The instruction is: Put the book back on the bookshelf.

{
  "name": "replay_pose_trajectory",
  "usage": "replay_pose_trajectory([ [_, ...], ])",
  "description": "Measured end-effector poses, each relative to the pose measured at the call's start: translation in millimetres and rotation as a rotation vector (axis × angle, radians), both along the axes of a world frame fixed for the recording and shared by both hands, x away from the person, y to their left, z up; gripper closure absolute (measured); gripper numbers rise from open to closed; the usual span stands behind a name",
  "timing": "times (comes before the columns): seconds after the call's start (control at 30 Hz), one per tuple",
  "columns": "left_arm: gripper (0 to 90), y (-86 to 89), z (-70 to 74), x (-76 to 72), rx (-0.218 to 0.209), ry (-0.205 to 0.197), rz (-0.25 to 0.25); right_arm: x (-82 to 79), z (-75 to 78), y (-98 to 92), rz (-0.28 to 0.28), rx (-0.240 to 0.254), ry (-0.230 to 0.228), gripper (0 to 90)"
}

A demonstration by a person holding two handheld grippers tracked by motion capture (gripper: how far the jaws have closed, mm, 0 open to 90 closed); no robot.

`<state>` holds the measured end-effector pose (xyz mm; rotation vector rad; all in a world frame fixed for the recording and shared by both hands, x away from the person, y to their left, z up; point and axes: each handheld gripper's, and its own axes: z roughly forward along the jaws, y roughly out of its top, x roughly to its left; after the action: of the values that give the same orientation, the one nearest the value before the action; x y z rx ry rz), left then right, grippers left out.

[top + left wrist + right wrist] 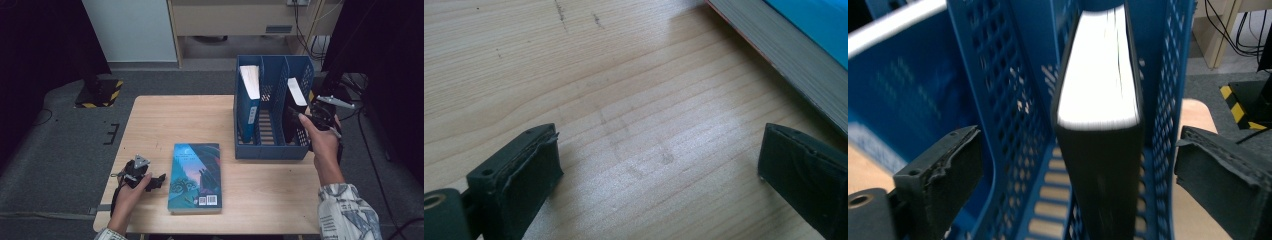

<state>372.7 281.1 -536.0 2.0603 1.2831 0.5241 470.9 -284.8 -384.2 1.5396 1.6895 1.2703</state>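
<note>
1. a blue file rack (272,150) stands at about 2 o'clock on the wooden worktop (150,120). it has slots so books can stand up and not fall flat.
2. a black book (1100,145) stands up in the right slot of the rack. its white page edge faces up and its dark spine faces the person. it leans a little on the slot wall, and that wall holds it up.
3. the right tongs (312,117) are at the front of that slot, at about 3 o'clock on the worktop. they are spread wide. in the right gripper view the black book sits between the two jaws, but the pads do not press on it. i think the book has been let go and now stands by itself.
4. a blue book (248,102) stands in the left slot, page edge up too.
5. a third book with a teal cover (196,175) lies flat at about 6 o'clock on the worktop, cover up. it looks like the next one to go in the rack.
6. the left tongs (159,181) rest low on the worktop at about 7 o'clock, just beside the long edge of the teal book. they are spread wide with nothing but bare wood between them. they look ready to help lift that book.
</note>
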Motion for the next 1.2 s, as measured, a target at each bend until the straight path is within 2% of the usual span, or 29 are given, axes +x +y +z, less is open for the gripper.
replay_pose_trajectory([
  [0.13,2.7,-0.3,0.1,-0.3,0.0,0.002,0.002,-17.5,-10.2,-5.8,-0.018,0.001,-0.001,5.2],
  [0.37,1.7,-0.8,0.1,0.3,0.001,0.007,0.0,-45.4,-25.8,-4.8,0.011,-0.023,0.002,5.9],
  [0.57,1.4,-0.5,0.5,0.7,-0.008,0.011,0.002,-60.0,-38.4,8.9,0.041,-0.085,0.025,6.4],
  [0.8,0.7,-2.0,1.1,0.1,-0.012,0.02,0.006,-71.9,-50.7,22.9,0.07,-0.08,0.007,6.7],
  [0.87,0.6,-2.3,1.0,-0.4,-0.01,0.02,0.005,-73.7,-52.5,29.6,0.081,-0.082,0.014,6.8],
  [0.97,0.5,-2.6,0.6,-1.5,-0.009,0.015,0.004,-79.0,-56.3,42.0,0.095,-0.103,-0.001,7.3],
  [1.07,0.4,-2.6,0.2,-1.9,-0.013,0.012,0.005,-85.8,-59.8,56.3,0.12,-0.117,0.003,8.2],
  [1.2,0.3,-1.6,-0.3,-2.7,-0.017,0.006,-0.001,-92.0,-59.2,73.4,0.157,-0.145,-0.013,8.3],
])
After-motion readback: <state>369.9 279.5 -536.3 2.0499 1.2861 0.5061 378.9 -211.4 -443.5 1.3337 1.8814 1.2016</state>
